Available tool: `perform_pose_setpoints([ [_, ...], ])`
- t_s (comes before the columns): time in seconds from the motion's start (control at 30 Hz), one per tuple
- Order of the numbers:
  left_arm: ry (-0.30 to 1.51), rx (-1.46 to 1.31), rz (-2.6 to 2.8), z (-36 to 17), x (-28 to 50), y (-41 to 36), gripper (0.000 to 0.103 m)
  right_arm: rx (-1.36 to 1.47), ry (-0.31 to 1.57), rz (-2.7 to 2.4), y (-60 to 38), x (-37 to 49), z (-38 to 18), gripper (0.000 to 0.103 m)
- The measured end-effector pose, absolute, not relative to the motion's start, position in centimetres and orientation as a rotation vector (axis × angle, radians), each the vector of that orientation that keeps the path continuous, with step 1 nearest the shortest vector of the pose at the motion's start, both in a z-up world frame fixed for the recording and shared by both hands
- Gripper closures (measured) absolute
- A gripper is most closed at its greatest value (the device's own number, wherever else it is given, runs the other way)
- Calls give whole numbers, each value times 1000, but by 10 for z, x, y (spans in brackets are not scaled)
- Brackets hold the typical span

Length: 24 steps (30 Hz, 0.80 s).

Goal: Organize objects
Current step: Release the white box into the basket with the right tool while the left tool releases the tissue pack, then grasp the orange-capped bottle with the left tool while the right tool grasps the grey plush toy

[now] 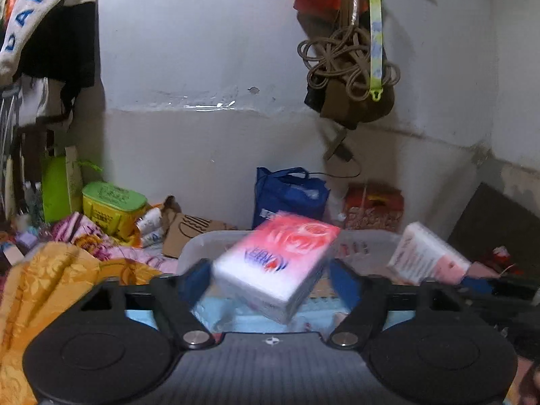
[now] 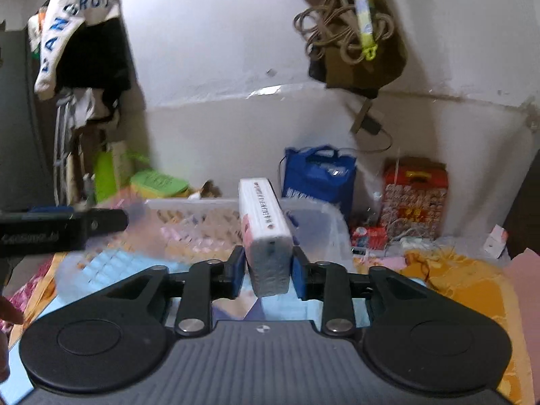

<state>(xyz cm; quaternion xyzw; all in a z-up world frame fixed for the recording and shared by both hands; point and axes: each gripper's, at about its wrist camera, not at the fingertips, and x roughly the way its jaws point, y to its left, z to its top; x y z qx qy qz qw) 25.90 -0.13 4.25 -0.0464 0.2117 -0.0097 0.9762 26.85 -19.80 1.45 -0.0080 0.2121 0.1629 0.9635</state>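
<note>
In the left wrist view a pink and white tissue pack (image 1: 280,263) hangs tilted between the fingers of my left gripper (image 1: 270,280), over a clear plastic basket (image 1: 192,249). The jaws stand wide, with gaps on both sides of the pack, which is blurred. My right gripper (image 2: 266,270) is shut on a second white tissue pack (image 2: 265,233), held on edge above the same basket (image 2: 189,206). That pack also shows at the right of the left wrist view (image 1: 425,253). The left gripper's finger (image 2: 67,224) shows at the left of the right wrist view.
A blue bag (image 1: 287,195) and a red patterned box (image 2: 415,195) stand against the white wall. A yellow tub with a green lid (image 1: 111,206) sits at the left. Orange and patterned cloth (image 1: 50,276) covers the surface. Clothes and a rope bundle (image 1: 347,57) hang above.
</note>
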Motion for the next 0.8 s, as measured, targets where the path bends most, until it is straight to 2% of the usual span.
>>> perform_pose_setpoints([
  [0.03, 416, -92, -15, 42, 260, 0, 2, -22, 412, 314, -199, 266, 15, 18],
  [0.07, 404, -89, -30, 41, 256, 1, 1, -30, 395, 306, -199, 261, 18, 9],
  [0.1, 398, -83, -42, 43, 253, 1, 1, -32, 366, 300, -200, 255, 22, 5],
  [0.27, 367, -124, -83, 45, 203, 15, 1, -6, 333, 337, -221, 196, 33, 0],
  [0.4, 443, -144, -168, 12, 151, 10, 1, 153, 403, 386, -251, 152, -6, 0],
  [0.47, 487, -92, -178, -4, 135, 0, 1, 133, 481, 352, -255, 148, -24, 0],
  [0.8, 582, -7, -204, -28, 125, -33, 4, 199, 556, 195, -286, 150, -51, 0],
])
